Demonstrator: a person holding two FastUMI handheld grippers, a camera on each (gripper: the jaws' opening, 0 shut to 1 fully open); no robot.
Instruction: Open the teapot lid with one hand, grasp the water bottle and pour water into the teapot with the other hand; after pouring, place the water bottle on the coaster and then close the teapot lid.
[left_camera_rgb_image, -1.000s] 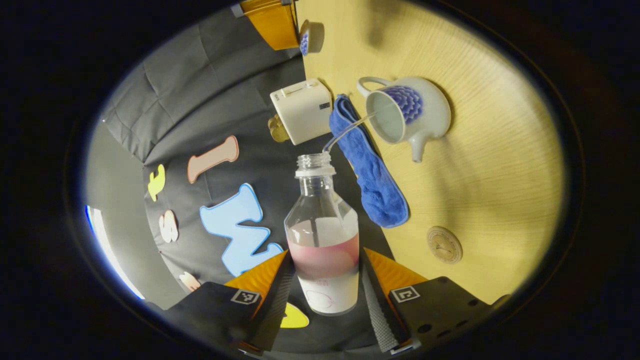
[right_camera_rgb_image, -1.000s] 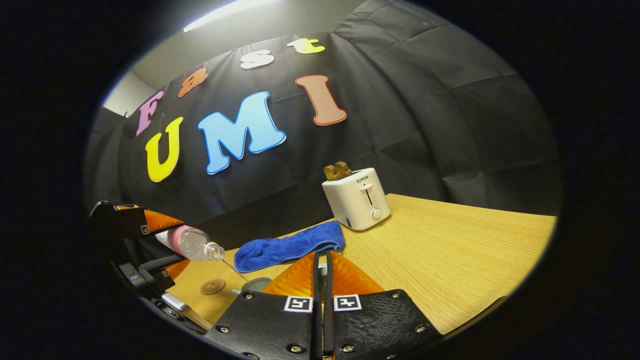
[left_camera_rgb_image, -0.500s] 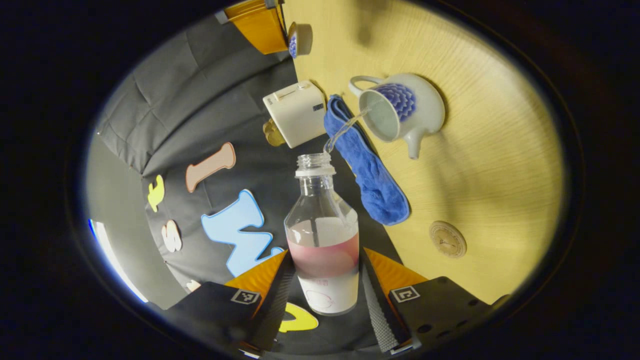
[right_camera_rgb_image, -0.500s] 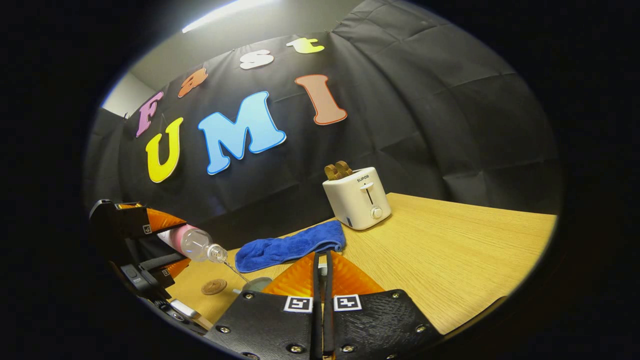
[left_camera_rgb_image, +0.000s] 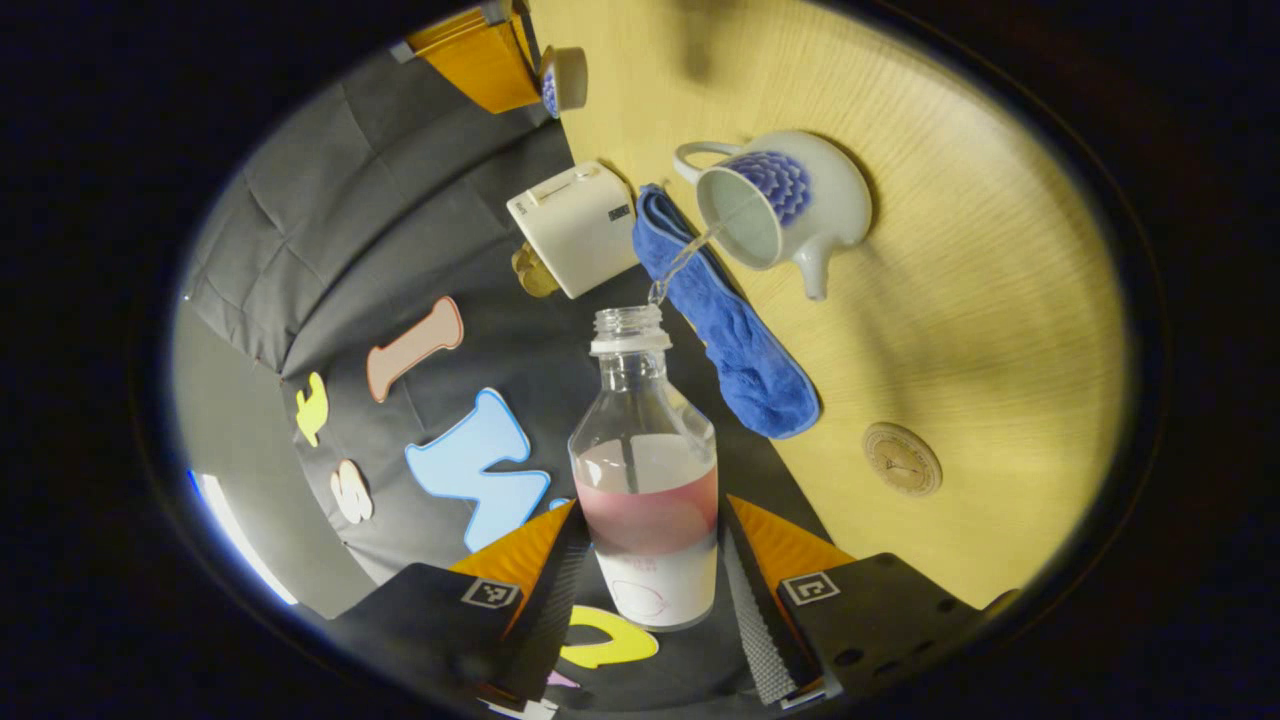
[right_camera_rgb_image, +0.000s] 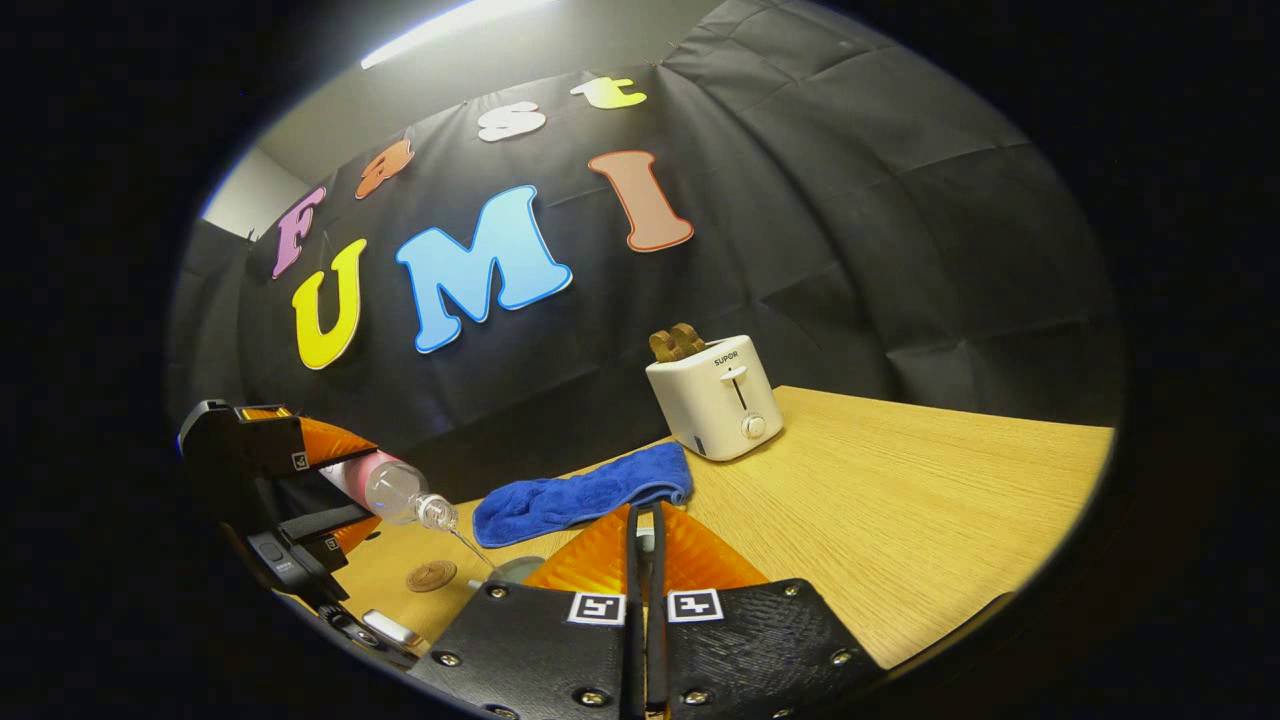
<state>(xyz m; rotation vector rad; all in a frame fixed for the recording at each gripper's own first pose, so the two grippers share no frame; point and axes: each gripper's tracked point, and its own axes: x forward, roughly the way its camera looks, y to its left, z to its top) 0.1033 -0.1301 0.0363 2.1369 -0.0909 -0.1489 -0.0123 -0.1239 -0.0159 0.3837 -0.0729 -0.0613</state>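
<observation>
Between the left gripper's (left_camera_rgb_image: 645, 560) fingers the bottle (left_camera_rgb_image: 645, 470) is clamped and tipped, a thin stream running from its mouth into the open teapot (left_camera_rgb_image: 785, 205) on the table (left_camera_rgb_image: 980, 300). Up above, the right gripper (left_camera_rgb_image: 530, 65) pinches the lid (left_camera_rgb_image: 563, 80). Beside the teapot lie a towel (left_camera_rgb_image: 730, 320), a toaster (left_camera_rgb_image: 570, 225) and, nearer, the coaster (left_camera_rgb_image: 902, 459).

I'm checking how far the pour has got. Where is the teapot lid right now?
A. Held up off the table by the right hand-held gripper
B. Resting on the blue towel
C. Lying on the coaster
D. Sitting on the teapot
A: in the left gripper view the teapot lid sits at the fingers of the right hand-held gripper, while the teapot stands open, taking a stream from the water bottle.
</observation>
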